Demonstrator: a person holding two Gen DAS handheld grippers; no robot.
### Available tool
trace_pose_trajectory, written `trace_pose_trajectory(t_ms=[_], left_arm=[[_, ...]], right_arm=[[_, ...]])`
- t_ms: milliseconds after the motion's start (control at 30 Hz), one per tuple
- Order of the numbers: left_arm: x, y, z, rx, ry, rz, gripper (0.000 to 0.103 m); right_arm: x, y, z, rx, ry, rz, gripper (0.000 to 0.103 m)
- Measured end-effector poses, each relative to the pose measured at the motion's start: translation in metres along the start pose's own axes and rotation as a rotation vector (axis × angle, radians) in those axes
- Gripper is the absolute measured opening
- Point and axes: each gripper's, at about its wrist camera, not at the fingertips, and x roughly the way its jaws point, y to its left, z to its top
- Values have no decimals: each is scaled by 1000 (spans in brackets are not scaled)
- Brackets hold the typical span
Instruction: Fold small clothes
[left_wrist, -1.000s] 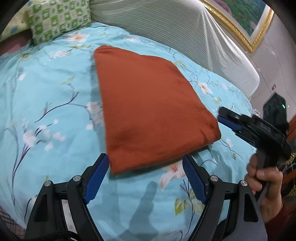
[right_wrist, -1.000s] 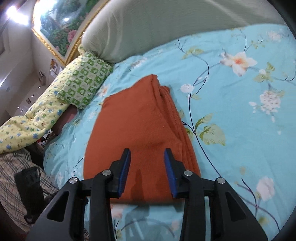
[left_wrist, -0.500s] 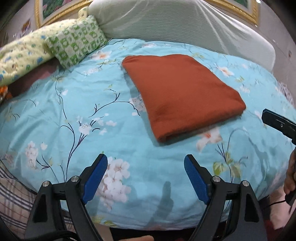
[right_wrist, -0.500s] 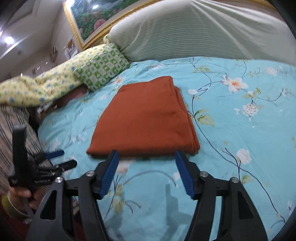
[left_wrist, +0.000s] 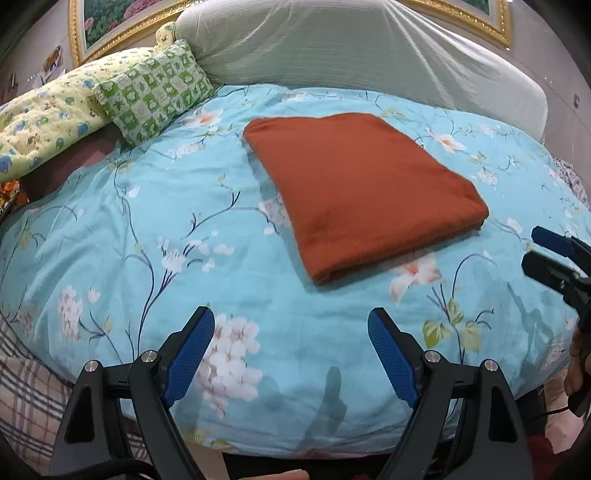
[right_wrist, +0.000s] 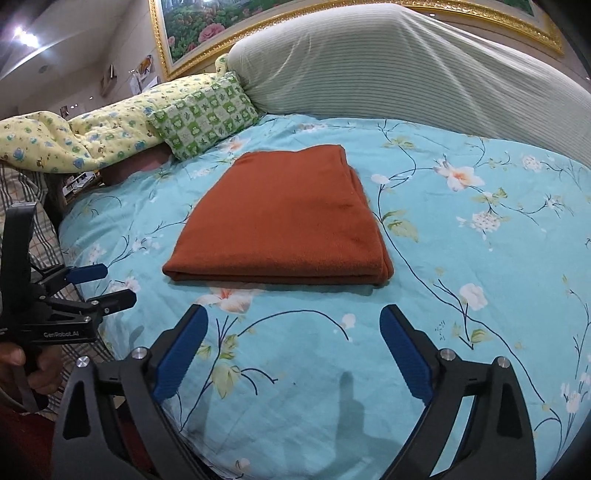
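A rust-orange garment (left_wrist: 362, 188) lies folded into a flat rectangle on the blue floral bedspread (left_wrist: 155, 229); it also shows in the right wrist view (right_wrist: 284, 221). My left gripper (left_wrist: 291, 325) is open and empty, held back from the garment's near edge over the bed's front. My right gripper (right_wrist: 293, 325) is open and empty, also short of the garment's near fold. Each gripper shows in the other's view: the right one (left_wrist: 539, 247) at the far right, the left one (right_wrist: 107, 284) at the far left, both apart from the cloth.
A green checked pillow (left_wrist: 155, 92) and a yellow patterned quilt (left_wrist: 40, 114) lie at the back left. A large striped grey-green cushion (left_wrist: 351, 48) runs along the back under a gold-framed picture (right_wrist: 280, 18). A plaid cloth (left_wrist: 26, 384) hangs at the bed's left front.
Both grippers have drawn back from the folded garment toward the bed's front edge. The right gripper's jaws have opened wider. The garment lies as it was.
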Motion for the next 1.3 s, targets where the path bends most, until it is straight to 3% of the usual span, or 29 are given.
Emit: trace_pose_trajectory(t_ms=[100, 367, 533, 1300], left_arm=[[2, 1, 12, 2, -11, 11, 86], [23, 1, 38, 1, 58, 74, 86], [32, 6, 52, -23, 71, 73, 86], [57, 6, 81, 6, 86, 107, 86]], right_arm=[[5, 3, 4, -9, 10, -5, 96], [22, 7, 22, -5, 57, -21, 97], [33, 8, 38, 8, 76, -9, 97], [70, -2, 74, 44, 129, 25, 97]])
